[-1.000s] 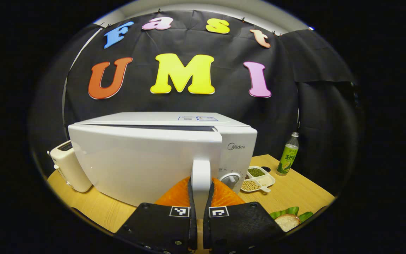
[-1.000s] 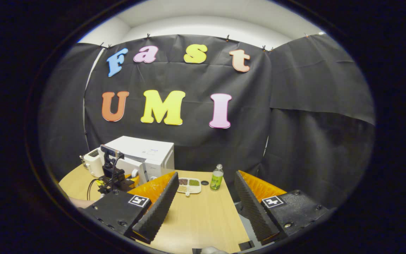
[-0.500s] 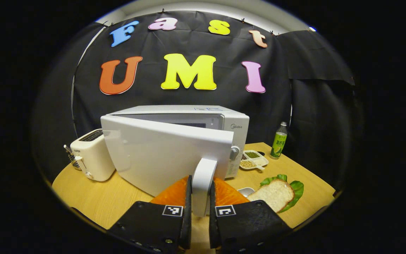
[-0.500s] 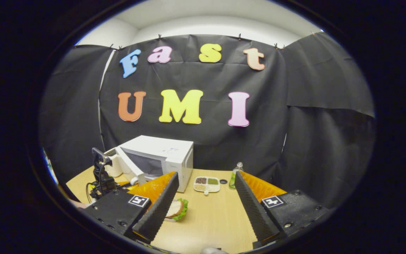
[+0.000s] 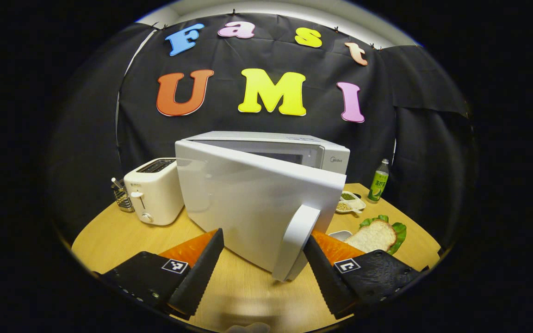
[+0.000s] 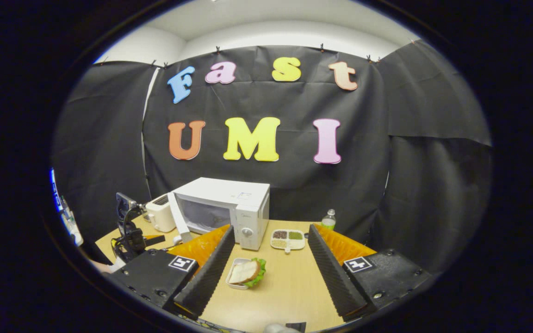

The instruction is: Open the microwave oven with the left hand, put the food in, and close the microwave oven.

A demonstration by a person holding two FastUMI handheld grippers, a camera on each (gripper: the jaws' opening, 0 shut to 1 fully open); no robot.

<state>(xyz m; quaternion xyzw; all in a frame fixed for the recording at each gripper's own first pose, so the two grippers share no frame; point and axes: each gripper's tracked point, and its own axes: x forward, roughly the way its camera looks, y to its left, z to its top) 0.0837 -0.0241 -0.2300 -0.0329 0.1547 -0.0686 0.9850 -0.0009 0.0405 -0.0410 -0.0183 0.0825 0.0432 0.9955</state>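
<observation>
Hovering at the door handle [image 5: 296,240], the left gripper [image 5: 263,266] has its fingers spread wide, the handle between them but ungripped. That microwave [image 6: 229,206] door [image 5: 252,203] stands partly swung out on the table [image 5: 123,236]. Over to the right gripper [image 6: 266,259], fingers apart and empty above the sandwich [image 6: 246,272] on its tray near the oven's front. The risk: the door looks only part open, so carrying food in could clip its edge or tip the bread off
</observation>
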